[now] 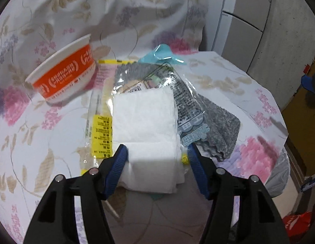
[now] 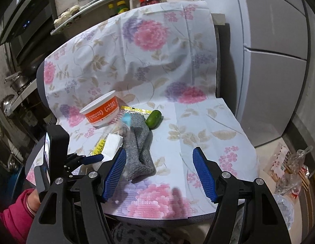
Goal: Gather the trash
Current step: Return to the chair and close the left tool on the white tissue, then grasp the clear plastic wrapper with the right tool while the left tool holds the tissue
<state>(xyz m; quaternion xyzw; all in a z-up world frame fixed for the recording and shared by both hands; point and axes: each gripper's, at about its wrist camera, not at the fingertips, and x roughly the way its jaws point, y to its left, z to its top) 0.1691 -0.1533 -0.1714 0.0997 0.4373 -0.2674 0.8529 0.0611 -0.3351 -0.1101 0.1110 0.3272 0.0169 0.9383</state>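
Left wrist view, nearest: the left gripper (image 1: 157, 154) stands with its blue ribbed jaws apart on either side of a folded white paper tissue (image 1: 145, 120). The left pad touches or nearly touches the tissue's edge, while the right pad stands clear of it, so the tissue is bracketed and not clamped. The tissue lies on top of a clear plastic wrapper with yellow printed edging (image 1: 100, 134) and a clear printed plastic bag (image 1: 184, 101), which partly cover a grey knitted sock (image 1: 220, 126). Beyond these lies a crumpled light-blue scrap of film (image 1: 163, 55), and to the left an orange-and-white paper bowl (image 1: 64, 75) stands upright. All rest on a floral paper sheet (image 1: 35, 142) draped over a chair seat and back.

Right wrist view: the right gripper (image 2: 159, 162) is open and empty above the front of the seat, with its left pad just beside the sock (image 2: 139, 148). Past the sock lies a small green oval fruit (image 2: 153, 116), near the bowl (image 2: 100, 110). The left gripper (image 2: 94, 158) appears at lower left, carried by a hand in a pink sleeve (image 2: 13, 219).

Progress, as judged: every piece of trash still lies on the seat, so collection is at its start. The tissue appears to be the first item, with the wrappers, film and bowl remaining. No bin is clearly identifiable.
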